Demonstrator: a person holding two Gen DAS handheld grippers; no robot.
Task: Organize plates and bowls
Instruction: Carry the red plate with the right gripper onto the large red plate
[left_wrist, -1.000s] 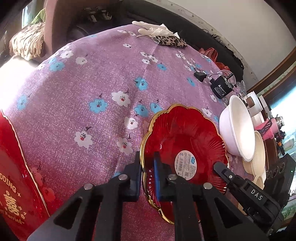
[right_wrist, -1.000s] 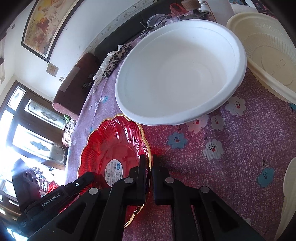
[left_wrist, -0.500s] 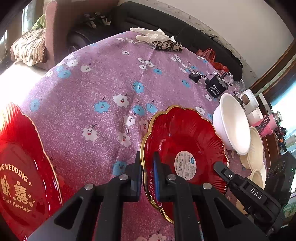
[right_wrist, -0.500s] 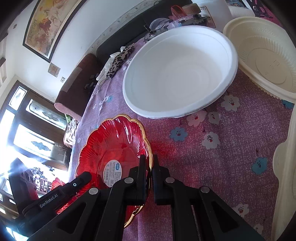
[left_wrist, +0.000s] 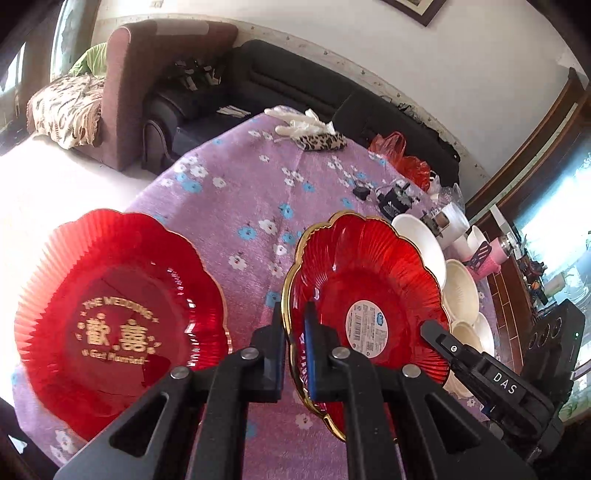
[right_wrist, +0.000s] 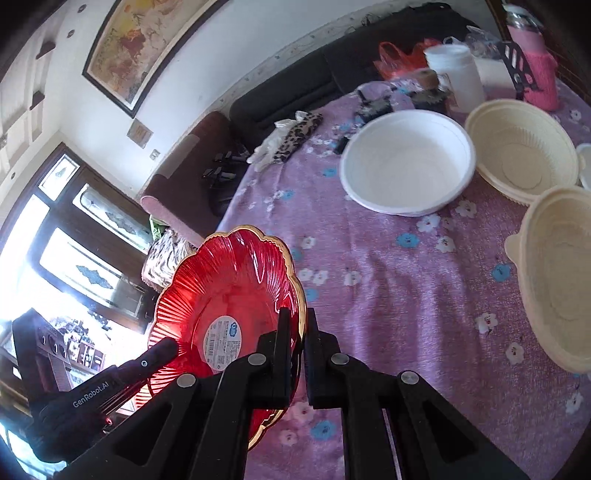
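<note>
A red scalloped plate with a gold rim (left_wrist: 369, 280) (right_wrist: 229, 291) hangs above the purple flowered tablecloth (left_wrist: 243, 199), held from both sides. My left gripper (left_wrist: 295, 325) is shut on its left rim. My right gripper (right_wrist: 297, 325) is shut on the opposite rim and shows as a black arm (left_wrist: 476, 369) in the left wrist view. A white barcode sticker sits in the plate's middle. A second red plate with gold wedding lettering (left_wrist: 114, 321) lies on the table to the left. A white bowl (right_wrist: 406, 162) and cream bowls (right_wrist: 521, 147) (right_wrist: 557, 277) stand to the right.
Gloves and a leopard-print pouch (left_wrist: 321, 140) lie at the table's far edge. Chargers (left_wrist: 395, 199), a white tub (right_wrist: 454, 70) and a pink bottle (right_wrist: 535, 70) crowd the far right. A dark sofa (left_wrist: 303, 85) and a brown armchair (left_wrist: 125, 92) stand beyond the table.
Both grippers have risen with the red gold-rimmed plate, lifting it off the cloth. The lettered red plate on the left has come fully into view, and more of the room shows.
</note>
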